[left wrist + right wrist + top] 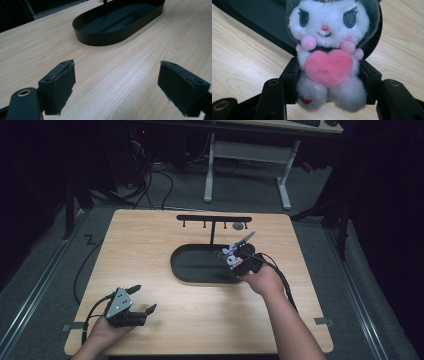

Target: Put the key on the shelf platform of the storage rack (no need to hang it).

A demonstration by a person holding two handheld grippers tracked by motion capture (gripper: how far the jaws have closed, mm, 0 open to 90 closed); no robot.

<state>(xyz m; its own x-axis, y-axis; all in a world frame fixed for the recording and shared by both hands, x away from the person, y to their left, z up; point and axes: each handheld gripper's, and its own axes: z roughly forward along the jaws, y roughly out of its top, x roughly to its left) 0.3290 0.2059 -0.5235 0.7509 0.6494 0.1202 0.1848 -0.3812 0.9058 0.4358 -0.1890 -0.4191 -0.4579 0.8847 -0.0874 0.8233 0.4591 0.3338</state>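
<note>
Wooden table (pixel 150 250) — plush toy (pixel 329 55) in right tool (pixel 328 82)

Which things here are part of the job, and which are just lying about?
In play, judging by the grip:
plush toy, clamped in the right gripper
black tray
hook stand

Idle:
left gripper, open over bare table
desk behind

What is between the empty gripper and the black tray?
Just bare wooden table between the left gripper and the tray, seen in the left gripper view.
</note>
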